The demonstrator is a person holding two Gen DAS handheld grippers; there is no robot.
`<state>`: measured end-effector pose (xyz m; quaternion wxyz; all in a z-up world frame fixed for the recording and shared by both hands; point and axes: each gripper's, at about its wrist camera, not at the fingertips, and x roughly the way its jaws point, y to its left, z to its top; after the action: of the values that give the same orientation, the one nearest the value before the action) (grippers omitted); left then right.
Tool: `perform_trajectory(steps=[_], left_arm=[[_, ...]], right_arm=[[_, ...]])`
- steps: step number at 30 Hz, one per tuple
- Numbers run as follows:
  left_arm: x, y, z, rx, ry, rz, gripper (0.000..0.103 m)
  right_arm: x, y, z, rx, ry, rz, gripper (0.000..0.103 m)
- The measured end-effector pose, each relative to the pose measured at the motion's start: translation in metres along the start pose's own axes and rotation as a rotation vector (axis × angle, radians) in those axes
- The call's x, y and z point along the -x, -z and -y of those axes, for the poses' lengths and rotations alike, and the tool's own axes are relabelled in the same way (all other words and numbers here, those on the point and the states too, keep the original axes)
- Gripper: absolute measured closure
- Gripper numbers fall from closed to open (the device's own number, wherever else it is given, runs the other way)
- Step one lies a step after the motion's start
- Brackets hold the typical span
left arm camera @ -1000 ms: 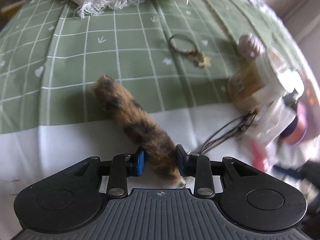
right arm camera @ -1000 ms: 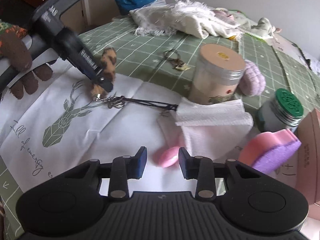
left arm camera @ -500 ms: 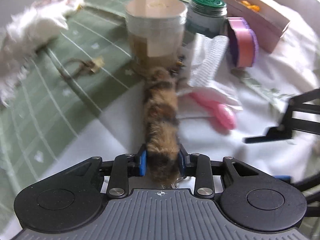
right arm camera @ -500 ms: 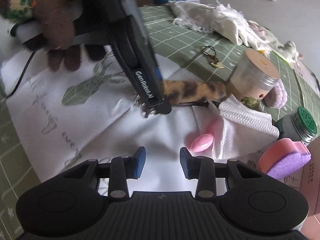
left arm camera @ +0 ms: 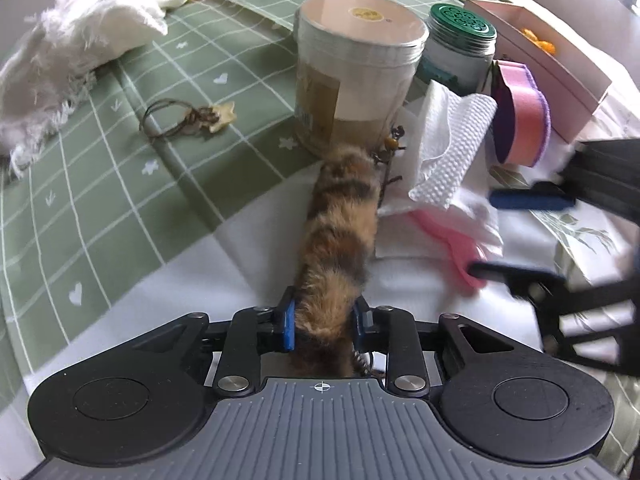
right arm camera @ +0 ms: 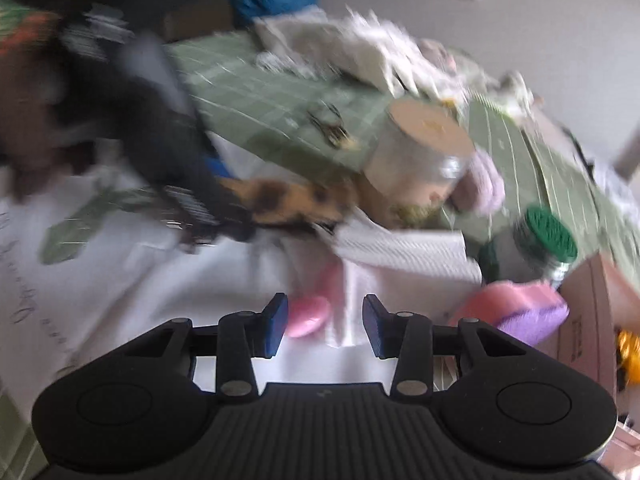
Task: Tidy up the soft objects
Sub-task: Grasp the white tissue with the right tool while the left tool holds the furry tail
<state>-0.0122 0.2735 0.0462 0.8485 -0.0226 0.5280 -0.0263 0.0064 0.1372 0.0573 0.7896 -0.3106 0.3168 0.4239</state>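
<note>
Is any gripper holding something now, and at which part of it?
Left gripper holds the furry tail near its chain end. Right gripper is open, holding nothing.

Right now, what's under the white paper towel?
A pink object sticks out from under the paper towel; its near end shows, the rest is covered. The white cloth lies beneath both. Anything else under there is hidden.
</note>
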Motion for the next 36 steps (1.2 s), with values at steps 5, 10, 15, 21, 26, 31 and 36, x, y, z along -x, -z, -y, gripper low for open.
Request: perform_trajectory(steps=[5,10,15,21,26,31,36], left_arm=[[0.001,0.007,0.002,0.005,-0.007,0.017,0.074],[0.004,0.012,0.016,-0.042,-0.056,0.027,0.074],[0.006,0.013,0.007,-0.003,-0.022,0.019,0.074],[0.009,0.022,0.007,-0.032,-0.016,0.050,0.074],[0.009,0.022,0.010,-0.037,-0.035,0.046,0.074],[0.009,0.022,0.013,-0.043,-0.053,0.043,0.074],[0.008,0.023,0.014,-0.060,-0.061,0.044,0.074]], right_arm=[[-0.008,-0.018,0.016,-0.059,-0.009,0.032,0.062],[0.000,-0.042,0.014,-0.005,0.066,0.138,0.045],[-0.032,-0.036,0.005,0.106,0.067,0.020,0.047],[0.001,-0.015,0.036,-0.070,0.089,0.075,0.099],[0.057,0.018,0.066,-0.236,0.052,0.100,0.099],[0.071,0.088,0.076,-0.338,0.167,0.012,0.099],[0.098,0.117,0.075,-0.370,0.250,0.048,0.099]])
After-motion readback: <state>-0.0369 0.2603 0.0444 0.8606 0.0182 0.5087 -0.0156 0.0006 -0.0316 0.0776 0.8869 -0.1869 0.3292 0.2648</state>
